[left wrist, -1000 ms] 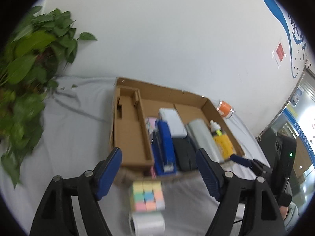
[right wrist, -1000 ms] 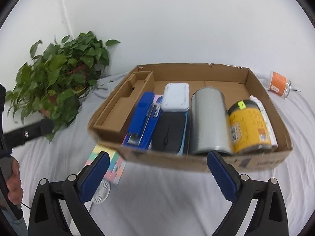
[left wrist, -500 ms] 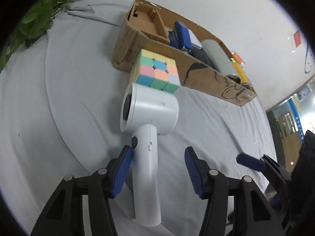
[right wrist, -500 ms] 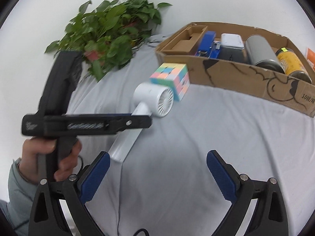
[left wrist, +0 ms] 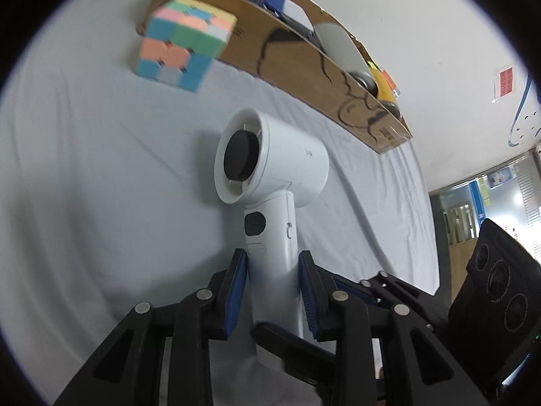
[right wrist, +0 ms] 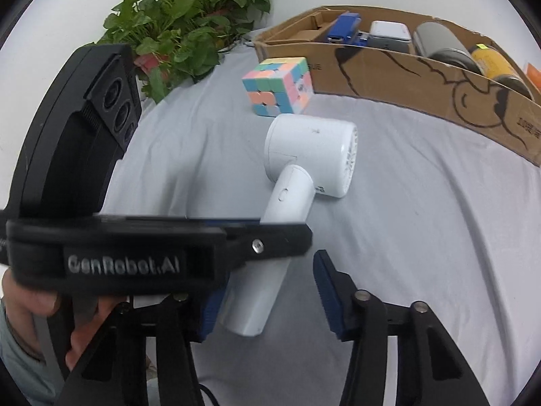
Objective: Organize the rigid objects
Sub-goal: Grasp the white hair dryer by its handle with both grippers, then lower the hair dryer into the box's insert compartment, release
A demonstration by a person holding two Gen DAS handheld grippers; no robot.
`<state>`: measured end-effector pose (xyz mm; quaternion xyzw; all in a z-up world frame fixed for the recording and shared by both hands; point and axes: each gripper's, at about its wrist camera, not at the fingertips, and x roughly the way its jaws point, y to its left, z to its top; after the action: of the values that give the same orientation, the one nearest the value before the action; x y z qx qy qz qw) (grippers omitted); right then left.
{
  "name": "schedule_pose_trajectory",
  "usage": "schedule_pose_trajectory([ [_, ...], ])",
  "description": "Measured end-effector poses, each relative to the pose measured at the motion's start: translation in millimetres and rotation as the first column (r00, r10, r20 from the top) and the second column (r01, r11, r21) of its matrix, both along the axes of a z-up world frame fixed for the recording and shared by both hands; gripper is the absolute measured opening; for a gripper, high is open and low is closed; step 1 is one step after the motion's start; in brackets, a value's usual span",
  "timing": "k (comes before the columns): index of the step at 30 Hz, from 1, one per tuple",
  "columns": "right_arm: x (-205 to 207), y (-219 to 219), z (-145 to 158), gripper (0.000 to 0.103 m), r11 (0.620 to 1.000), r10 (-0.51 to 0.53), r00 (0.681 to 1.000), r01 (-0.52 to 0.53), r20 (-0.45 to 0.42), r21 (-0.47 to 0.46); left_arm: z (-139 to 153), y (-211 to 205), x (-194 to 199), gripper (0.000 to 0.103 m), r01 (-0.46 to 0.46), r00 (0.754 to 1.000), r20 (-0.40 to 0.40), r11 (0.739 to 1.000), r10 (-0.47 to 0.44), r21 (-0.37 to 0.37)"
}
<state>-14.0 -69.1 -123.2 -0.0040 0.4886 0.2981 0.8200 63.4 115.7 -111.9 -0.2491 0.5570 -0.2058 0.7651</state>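
Left gripper (left wrist: pixel 272 291): jaws have just been closing; both blue pads now sit against the sides of the fan (left wrist: pixel 270 182) handle, gripping it low down.
Right gripper (right wrist: pixel 267 299): jaws have just been closing too, yet they stand apart around the handle's butt end; the right pad is clear of it, the left pad is close beside it, and contact there cannot be told.
Fan: white, hand-held, lying on the grey cloth (right wrist: pixel 422 220) with its round head toward the box (right wrist: pixel 405 74) and its handle toward both grippers.
Cube (right wrist: pixel 279 86): pastel, on the cloth just beyond the fan head, beside the box's front wall.
Box: cardboard, holding a blue stapler (right wrist: pixel 343 27), a white case, a grey cylinder (right wrist: pixel 436 42) and a yellow can (right wrist: pixel 490 61).
Left view only: the fan's dark hub and handle button, and a doorway at the right edge.
Right view only: the fan's grille end, a plant (right wrist: pixel 182 23) behind the cloth, and a hand (right wrist: pixel 50 318) holding the left gripper's black body across the picture.
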Motion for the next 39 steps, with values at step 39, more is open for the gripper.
schedule_pose_trajectory([
  [39, 164.8, 58.3, 168.7, 0.029, 0.99, -0.129, 0.938, 0.104, 0.322, 0.094, 178.9, 40.6, 157.5, 0.032, 0.021, 0.939, 0.344, 1.0, -0.024, 0.012],
])
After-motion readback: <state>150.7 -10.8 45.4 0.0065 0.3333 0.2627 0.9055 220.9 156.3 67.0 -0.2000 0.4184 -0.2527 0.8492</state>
